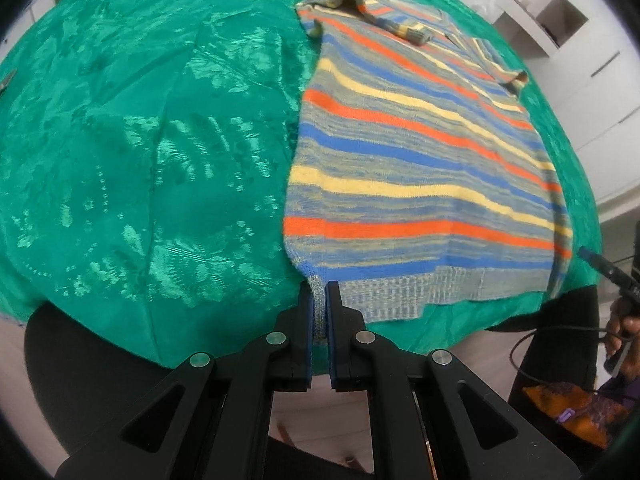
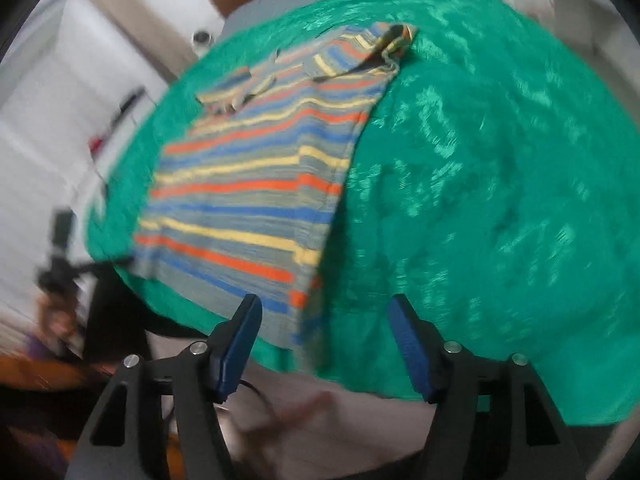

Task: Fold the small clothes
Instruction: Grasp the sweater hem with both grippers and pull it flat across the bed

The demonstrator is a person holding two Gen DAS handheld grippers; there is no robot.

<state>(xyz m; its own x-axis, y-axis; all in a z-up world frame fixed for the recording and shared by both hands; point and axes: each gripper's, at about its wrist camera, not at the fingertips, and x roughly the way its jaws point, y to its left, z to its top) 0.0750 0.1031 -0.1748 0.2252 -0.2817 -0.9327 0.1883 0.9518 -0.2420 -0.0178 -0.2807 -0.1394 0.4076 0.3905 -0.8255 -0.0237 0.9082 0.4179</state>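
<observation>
A small knit sweater (image 1: pixel 420 152) with orange, blue, yellow and grey stripes lies flat on a green patterned cloth (image 1: pixel 140 152). Its sleeves are folded in over the chest at the far end. My left gripper (image 1: pixel 319 296) is shut on the sweater's near left hem corner. In the right wrist view the sweater (image 2: pixel 256 184) lies ahead and to the left. My right gripper (image 2: pixel 324 308) is open, its jaws wide apart just above the sweater's near hem corner and the table's near edge, holding nothing. That view is blurred by motion.
The green cloth (image 2: pixel 500 184) covers a table whose near edge shows in both views. White cabinets (image 1: pixel 592 52) stand beyond the table. A person's hand (image 1: pixel 624 332) holding the other gripper shows at the right edge of the left wrist view.
</observation>
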